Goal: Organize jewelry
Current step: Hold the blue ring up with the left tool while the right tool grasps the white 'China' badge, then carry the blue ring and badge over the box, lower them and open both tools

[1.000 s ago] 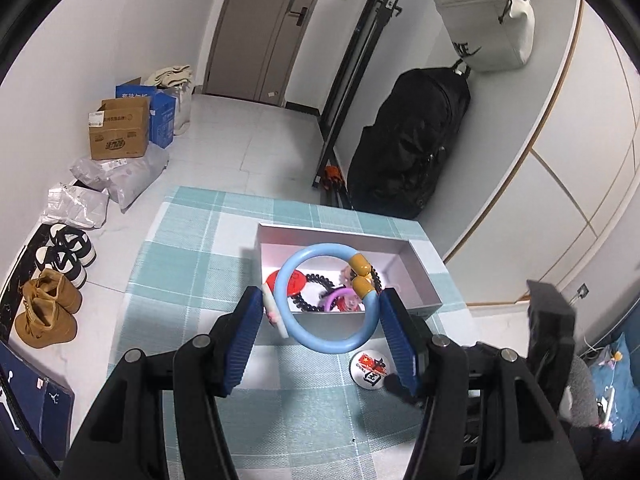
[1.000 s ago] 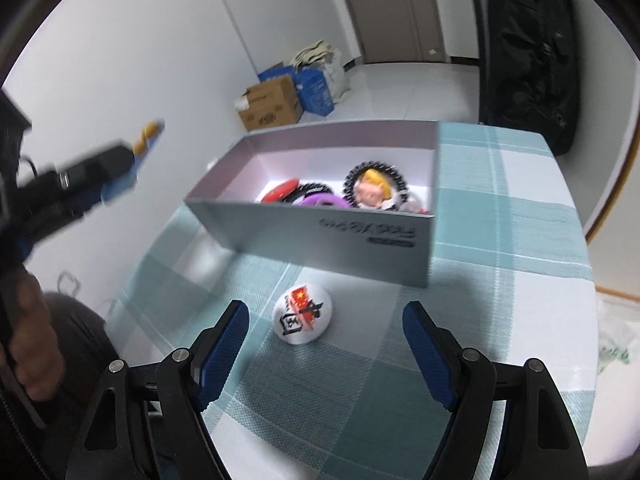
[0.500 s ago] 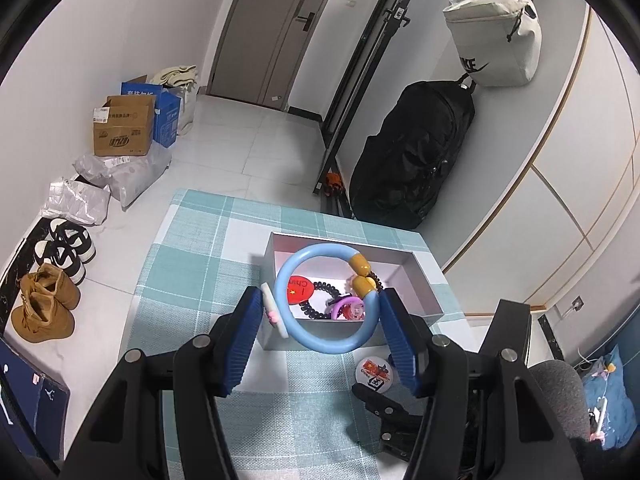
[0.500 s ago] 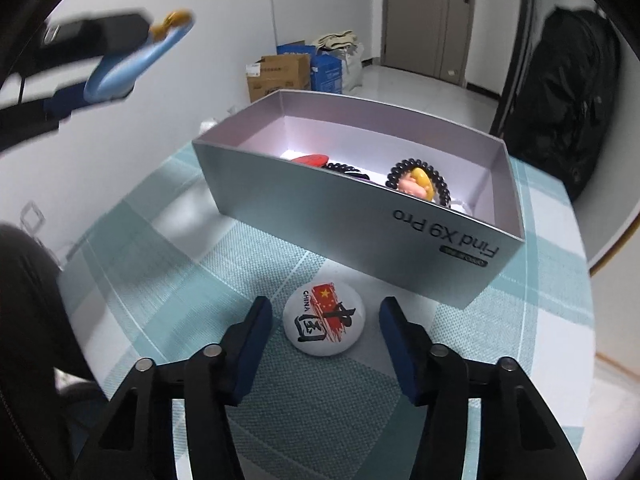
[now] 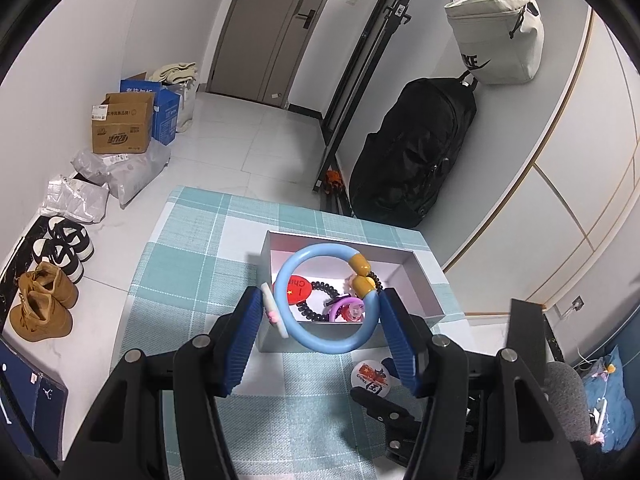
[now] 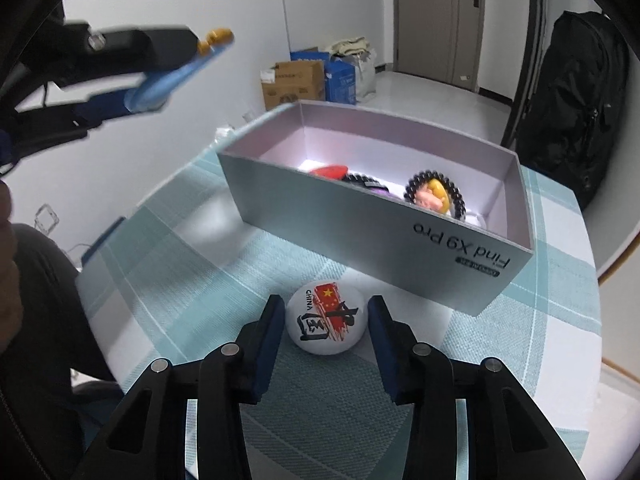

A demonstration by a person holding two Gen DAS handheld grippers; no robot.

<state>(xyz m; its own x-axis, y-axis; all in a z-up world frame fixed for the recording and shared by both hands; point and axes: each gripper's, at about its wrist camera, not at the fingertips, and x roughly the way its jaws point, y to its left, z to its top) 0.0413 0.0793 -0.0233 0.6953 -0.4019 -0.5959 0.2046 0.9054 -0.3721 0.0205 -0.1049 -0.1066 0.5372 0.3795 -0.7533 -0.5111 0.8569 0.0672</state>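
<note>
My right gripper (image 6: 326, 312) has just been narrowing around the white badge (image 6: 326, 318), pads at its rim (contact I can't confirm), on the worktop (image 6: 340, 400) just before the box (image 6: 400, 240). My left gripper (image 5: 320, 320) holds the blue bangle (image 5: 326, 300) above that box, ready to drop.

— What lies along the wall?
— A cardboard box (image 5: 122, 128), plastic bags (image 5: 120, 172), brown boots (image 5: 42, 308).
— And opposite?
— A black backpack (image 5: 412, 152) beneath a pale bag (image 5: 494, 36).
</note>
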